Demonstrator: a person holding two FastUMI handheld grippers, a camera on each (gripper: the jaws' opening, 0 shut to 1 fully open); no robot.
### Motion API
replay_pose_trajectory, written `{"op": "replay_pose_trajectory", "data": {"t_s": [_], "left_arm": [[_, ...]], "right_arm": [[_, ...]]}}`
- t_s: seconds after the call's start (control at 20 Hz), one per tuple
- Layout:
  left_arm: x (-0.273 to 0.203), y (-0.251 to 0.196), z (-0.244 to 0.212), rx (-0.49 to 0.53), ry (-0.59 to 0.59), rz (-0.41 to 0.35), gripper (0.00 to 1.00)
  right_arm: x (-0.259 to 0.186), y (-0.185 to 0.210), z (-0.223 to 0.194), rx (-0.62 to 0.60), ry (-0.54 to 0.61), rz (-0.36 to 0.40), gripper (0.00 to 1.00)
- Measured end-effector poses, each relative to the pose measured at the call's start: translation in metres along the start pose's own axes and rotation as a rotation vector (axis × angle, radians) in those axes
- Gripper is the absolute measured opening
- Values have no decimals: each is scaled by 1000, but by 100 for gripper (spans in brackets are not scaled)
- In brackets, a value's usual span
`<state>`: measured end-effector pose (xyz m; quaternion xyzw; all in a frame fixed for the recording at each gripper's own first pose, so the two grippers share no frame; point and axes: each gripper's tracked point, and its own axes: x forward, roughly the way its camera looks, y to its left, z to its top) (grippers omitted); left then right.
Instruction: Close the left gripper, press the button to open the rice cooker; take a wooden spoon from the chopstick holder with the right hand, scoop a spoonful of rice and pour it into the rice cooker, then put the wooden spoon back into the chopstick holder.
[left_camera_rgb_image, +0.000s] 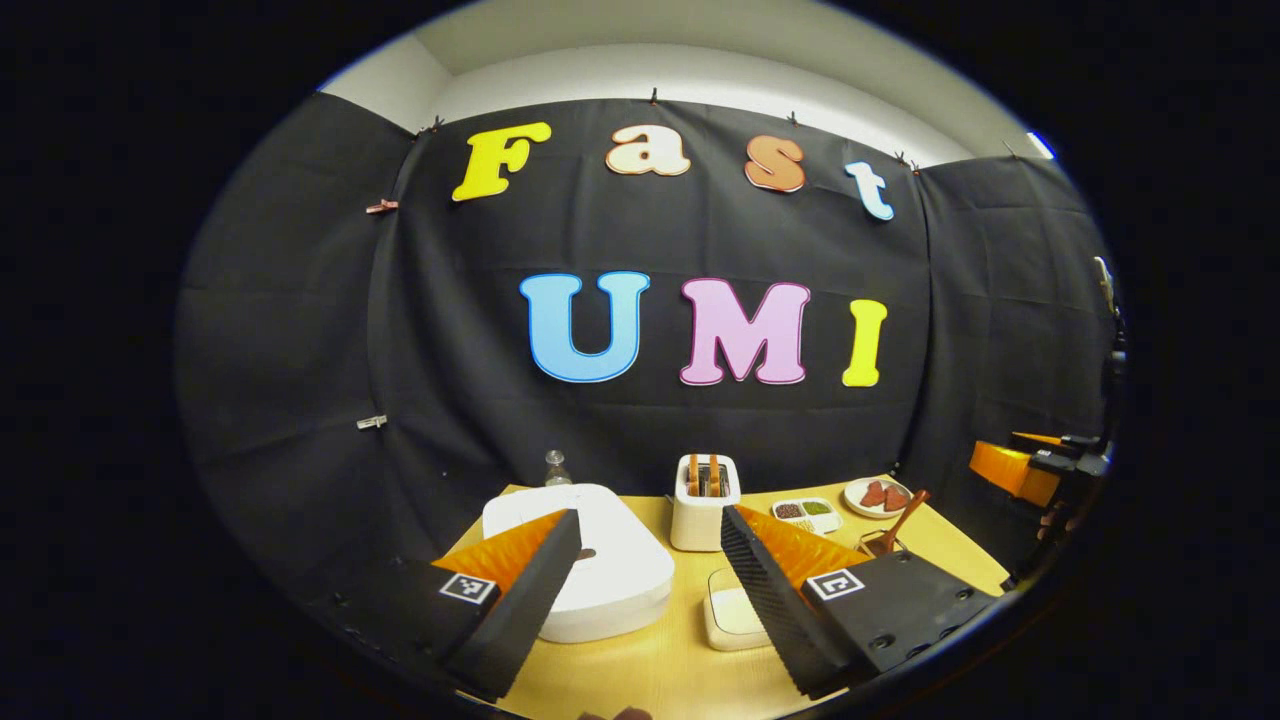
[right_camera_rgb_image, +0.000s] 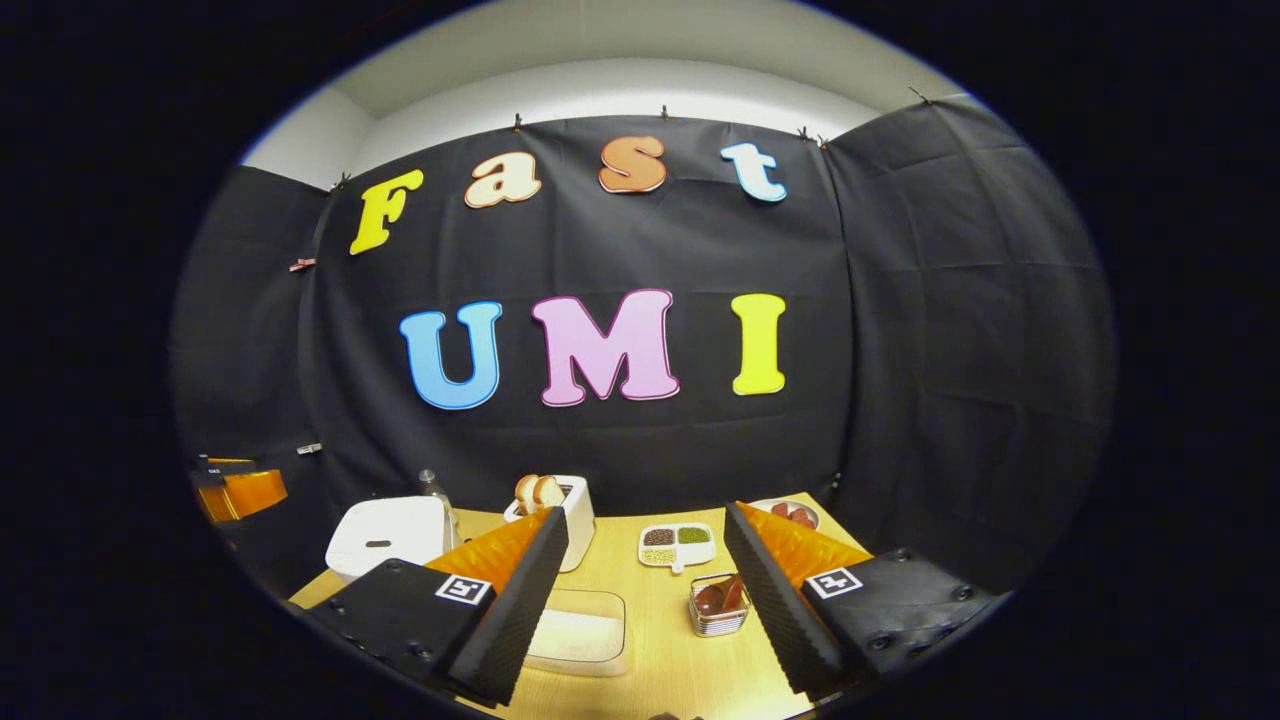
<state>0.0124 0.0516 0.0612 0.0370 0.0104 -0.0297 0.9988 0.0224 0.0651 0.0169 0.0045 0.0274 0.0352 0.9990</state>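
The white rice cooker (left_camera_rgb_image: 600, 580) sits lid down at the table's left, with a small dark button (left_camera_rgb_image: 587, 553) on top. My left gripper (left_camera_rgb_image: 650, 515) hovers open above and in front of it, holding nothing. A wooden spoon (left_camera_rgb_image: 905, 515) leans in the clear chopstick holder (right_camera_rgb_image: 720, 603) on the right side. A shallow container of white rice (right_camera_rgb_image: 580, 632) lies at the front middle, just below my right gripper (right_camera_rgb_image: 647, 512), which is open and holds nothing. The rice cooker (right_camera_rgb_image: 385, 535) also shows at the left in the right gripper view.
A white toaster (left_camera_rgb_image: 705, 500) with bread slices stands at the back centre, a small bottle (left_camera_rgb_image: 556, 468) behind the cooker. A divided dish of beans (right_camera_rgb_image: 677, 545) and a plate of red food (left_camera_rgb_image: 877, 495) lie at the back right. The wooden table (left_camera_rgb_image: 660, 670) ends near the black wall.
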Motion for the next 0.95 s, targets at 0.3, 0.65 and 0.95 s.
{"op": "replay_pose_trajectory", "data": {"t_s": [0.3,0.65,0.95], "left_arm": [[-25,18,-6,-24,-35,-38,97],[-36,38,-38,-105,40,-13,98],[-33,53,-53,-136,98,20,95]], "right_arm": [[-40,8,-14,2,-18,-63,98],[-37,29,-6,25,-23,-37,98],[-40,25,-9,44,-12,-56,98]]}}
